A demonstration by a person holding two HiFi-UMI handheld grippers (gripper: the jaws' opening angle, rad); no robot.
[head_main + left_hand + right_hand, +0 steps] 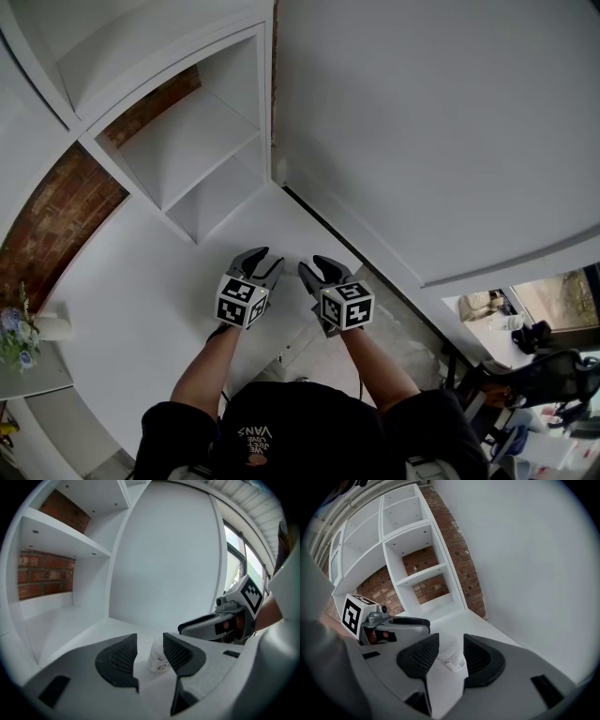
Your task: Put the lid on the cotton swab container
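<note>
The cotton swab container [451, 657] is a small white tub with a printed label low on its side. It stands on the white tabletop [141, 309]. In the right gripper view it fills the gap of my right gripper [451, 637], whose pads lie against both its sides. My left gripper [150, 638] is open, and the container [157, 660] stands just past its tips, partly behind the right pad. In the head view the left gripper [265, 262] and right gripper [318, 270] point toward each other, tips close together. The container does not show there. I see no separate lid.
A white shelf unit [202, 159] with a brick wall [52, 211] behind it stands at the far left. A plain white wall [422, 122] closes the far side. A small vase of flowers [17, 330] sits at the left edge. The table's near edge [309, 342] is just under my hands.
</note>
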